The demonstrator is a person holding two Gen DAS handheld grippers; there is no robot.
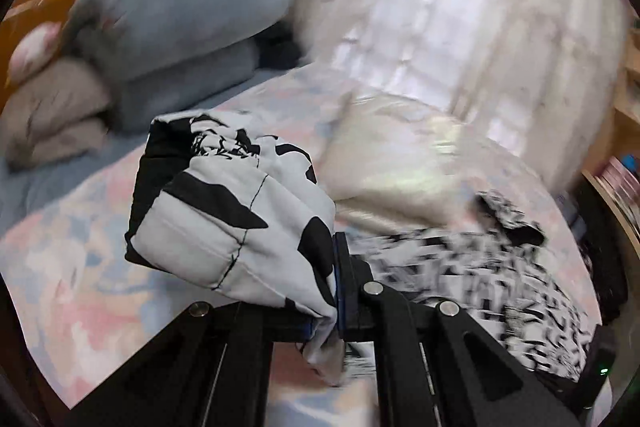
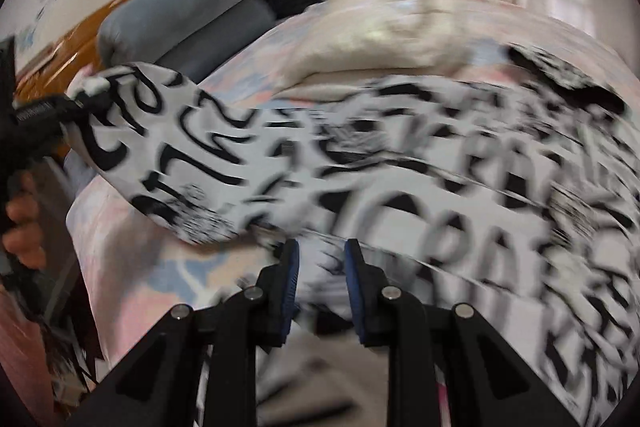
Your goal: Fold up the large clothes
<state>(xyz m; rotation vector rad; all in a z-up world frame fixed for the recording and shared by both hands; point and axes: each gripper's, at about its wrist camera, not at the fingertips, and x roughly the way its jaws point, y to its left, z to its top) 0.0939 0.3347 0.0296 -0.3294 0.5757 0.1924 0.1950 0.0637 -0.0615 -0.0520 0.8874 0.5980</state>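
The bed point(image 1: 72, 267) was the biggest thing, covered with a soft sheet in pink, pale blue and white patches. At its far end sat a pile of pillows point(image 1: 168, 39) in blue-grey and tan, and a cream blanket point(image 1: 404, 163) lay bunched up near the middle.

Spread across the bed was the big shirt point(image 2: 420, 187). It was white with thick black letters and scribbly marks all over it (much of it looked smeared, because the pictures were blurry). Most of it lay on the sheet, just in front of the cream blanket. One end of it was lifted up off the bed and stretched out to the side like a long flap.

The left gripper point(image 1: 336, 291) held that lifted end. Its fingers were pinching a thick wad of the shirt, and the cloth puffed out in front of them in a fat bundle with a black seam line running over it. From the right wrist view, this gripper showed at the far left edge, with the person's hand point(image 2: 24, 219) around its handle.

The right gripper point(image 2: 321, 253) was low over the shirt's near edge. Its fingers, with blue pads point(image 2: 291, 267), were spread apart with nothing between them.
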